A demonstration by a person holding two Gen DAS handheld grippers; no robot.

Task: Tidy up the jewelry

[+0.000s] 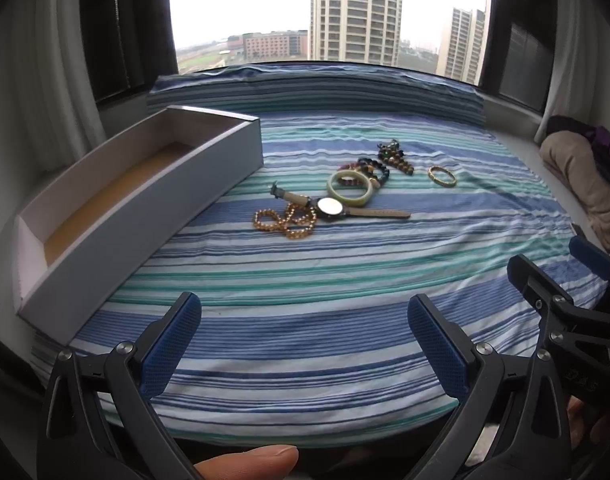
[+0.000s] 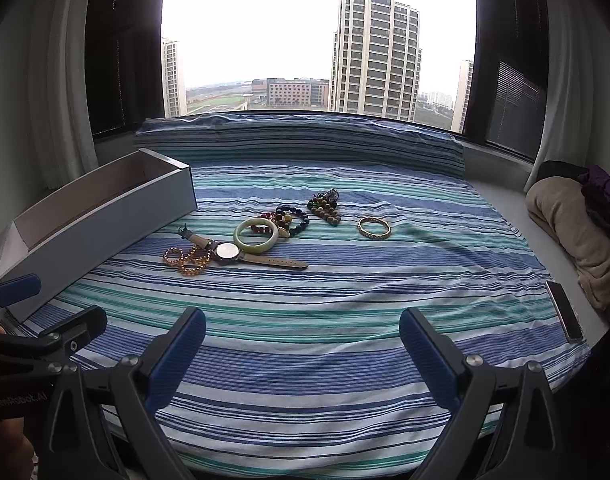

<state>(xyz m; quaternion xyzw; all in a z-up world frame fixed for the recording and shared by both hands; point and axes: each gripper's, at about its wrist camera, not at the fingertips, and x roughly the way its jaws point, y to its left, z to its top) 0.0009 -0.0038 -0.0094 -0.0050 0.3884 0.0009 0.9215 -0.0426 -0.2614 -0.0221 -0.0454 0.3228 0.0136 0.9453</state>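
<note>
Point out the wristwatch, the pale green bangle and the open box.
wristwatch (image 1: 330, 206), left wrist view, on its round dial.
pale green bangle (image 2: 245, 245), right wrist view, on the near part of the ring.
open box (image 1: 153, 220), left wrist view, on its long outer wall.

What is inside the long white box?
The long white box shows only its bare tan floor; no jewelry visible. Its near wall hides a strip of floor along that side.

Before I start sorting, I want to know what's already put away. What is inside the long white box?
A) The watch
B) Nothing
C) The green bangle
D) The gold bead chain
B: the box shows only its bare brown floor, while the watch, green bangle and gold bead chain all lie on the striped sheet beside it.
</note>
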